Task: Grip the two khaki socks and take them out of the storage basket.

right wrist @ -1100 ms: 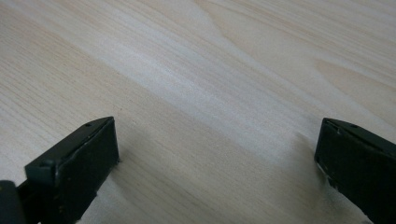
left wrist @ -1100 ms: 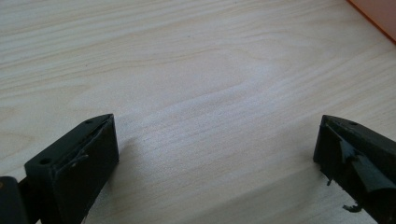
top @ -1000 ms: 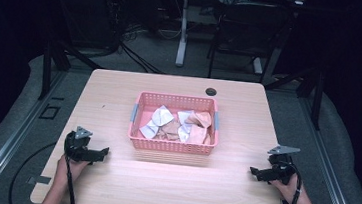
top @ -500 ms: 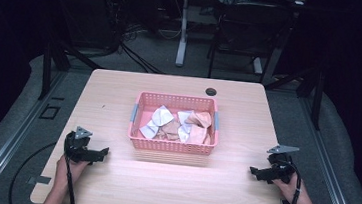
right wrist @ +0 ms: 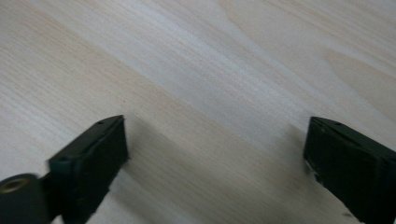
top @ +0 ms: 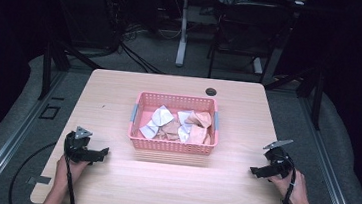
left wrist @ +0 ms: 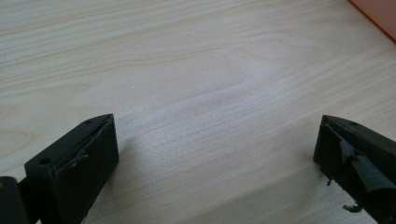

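**Both sets of fingers released and empty; basket of cloths at bench centre**

Pink perforated basket (top: 172, 144) standing at the middle of the bench (top: 119, 91), long side toward the near edge. Inside: crumpled cloths (top: 176, 125), white pieces to the left and centre, peach and tan pieces to the right, lying in a loose heap below the rim. Grey handle patches on both short ends of the basket.

Left gripper (top: 103, 152) resting low on the bench, near the front left corner, aimed toward the basket's near left corner but well apart from it. Fingers (left wrist: 79, 163) spread wide in the left gripper view, nothing between them, bare wood grain in the gap. Orange-pink corner of the basket (left wrist: 376, 11) just visible at the top right of that view.

Right gripper (top: 255, 172) resting near the front right corner of the bench, aimed inward, likewise well apart from the basket. Fingers (right wrist: 93, 158) spread wide in the right gripper view, holding nothing, bare bench surface between them.

Small dark round hole (top: 211, 92) in the bench beyond the basket.

Number and kind of the cloths impossible to make out from the high view. Forearms cut off at the bottom frame edge. Right gripper view slightly blurred.
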Motion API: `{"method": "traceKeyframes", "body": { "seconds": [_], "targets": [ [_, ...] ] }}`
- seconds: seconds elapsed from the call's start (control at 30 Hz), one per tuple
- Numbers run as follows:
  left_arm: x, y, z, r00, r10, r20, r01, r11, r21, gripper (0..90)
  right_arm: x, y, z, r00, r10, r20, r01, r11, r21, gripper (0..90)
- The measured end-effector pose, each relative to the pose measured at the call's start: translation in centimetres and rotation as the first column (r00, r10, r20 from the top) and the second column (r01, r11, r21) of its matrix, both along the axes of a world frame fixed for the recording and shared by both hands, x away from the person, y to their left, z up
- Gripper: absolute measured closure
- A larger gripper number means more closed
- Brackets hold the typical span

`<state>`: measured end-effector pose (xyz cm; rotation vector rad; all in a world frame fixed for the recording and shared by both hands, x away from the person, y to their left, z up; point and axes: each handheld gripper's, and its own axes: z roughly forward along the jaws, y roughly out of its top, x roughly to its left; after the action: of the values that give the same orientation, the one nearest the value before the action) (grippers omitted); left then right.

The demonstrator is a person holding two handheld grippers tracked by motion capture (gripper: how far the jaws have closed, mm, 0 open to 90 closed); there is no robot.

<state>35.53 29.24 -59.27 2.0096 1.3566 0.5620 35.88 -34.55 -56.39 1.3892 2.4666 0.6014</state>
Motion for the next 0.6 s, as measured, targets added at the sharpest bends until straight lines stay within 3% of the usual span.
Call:
{"method": "traceKeyframes", "body": {
  "seconds": [0.13, 0.17, 0.2, 0.6],
  "targets": [
    [0.0, 0.0, 0.0, 1.0, 0.0, 0.0, 0.0, 1.0, -0.001, 0.0, 0.2, 0.1, 0.9, 0.9994, -0.002, -0.035, 0.002, 1.0, 0.003, 0.0],
    [0.0, 0.0, 0.0, 1.0, 0.001, 0.0, -0.001, 1.0, -0.001, 0.0, 0.2, 0.2, 1.1, 0.9994, -0.004, -0.036, 0.005, 1.0, 0.024, 0.0],
    [0.0, 0.0, 0.0, 1.0, 0.001, 0.0, -0.001, 1.0, -0.001, 0.0, 0.2, 0.3, 1.7, 0.9986, -0.006, -0.053, 0.006, 1.0, 0.01, 0.0],
    [0.0, 0.0, 0.0, 1.0, 0.0, -0.001, 0.0, 1.0, -0.001, 0.0, 1.0, 2.8, 4.3, 0.9981, 0.022, -0.058, -0.021, 1.0, 0.017, 0.0]
  ]
}}
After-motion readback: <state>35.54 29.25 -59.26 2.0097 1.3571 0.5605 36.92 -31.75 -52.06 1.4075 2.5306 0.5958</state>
